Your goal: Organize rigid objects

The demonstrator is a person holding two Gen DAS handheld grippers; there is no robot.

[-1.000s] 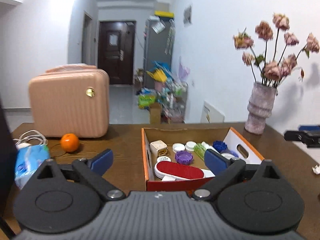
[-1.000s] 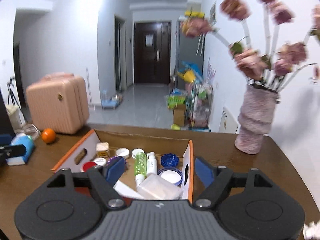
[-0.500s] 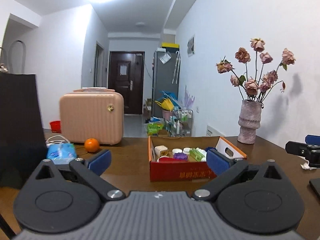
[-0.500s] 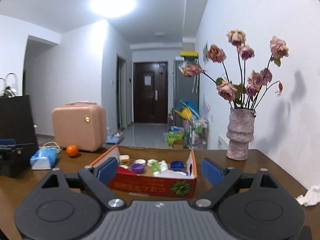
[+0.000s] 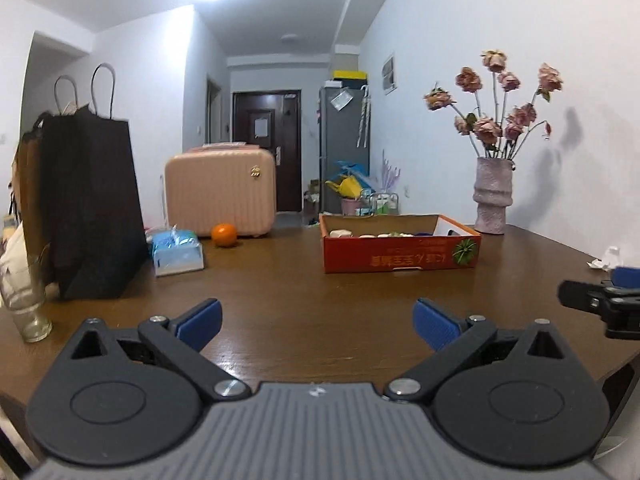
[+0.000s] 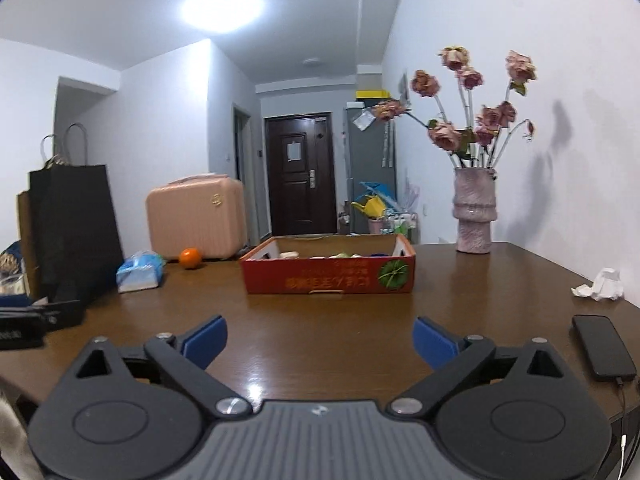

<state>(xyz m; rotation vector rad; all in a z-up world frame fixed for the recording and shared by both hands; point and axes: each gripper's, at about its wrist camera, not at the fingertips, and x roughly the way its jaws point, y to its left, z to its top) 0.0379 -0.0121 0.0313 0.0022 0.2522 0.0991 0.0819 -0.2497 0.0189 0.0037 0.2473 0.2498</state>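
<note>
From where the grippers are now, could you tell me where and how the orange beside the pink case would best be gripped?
Probably across the widest part of the orange, coming in level from the near side: it is round, so pads set off-centre would likely slip. The pink case stands close behind it, blocking the far side, and the tissue pack crowds its left, so a slightly rightward approach looks clearest.

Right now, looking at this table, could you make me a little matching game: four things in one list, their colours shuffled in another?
Things:
1. suitcase
2. paper bag
3. tissue pack
4. box front

Colours:
A. black
B. red
C. pale pink
D. light blue

Pairs: 1-C, 2-A, 3-D, 4-B
</note>
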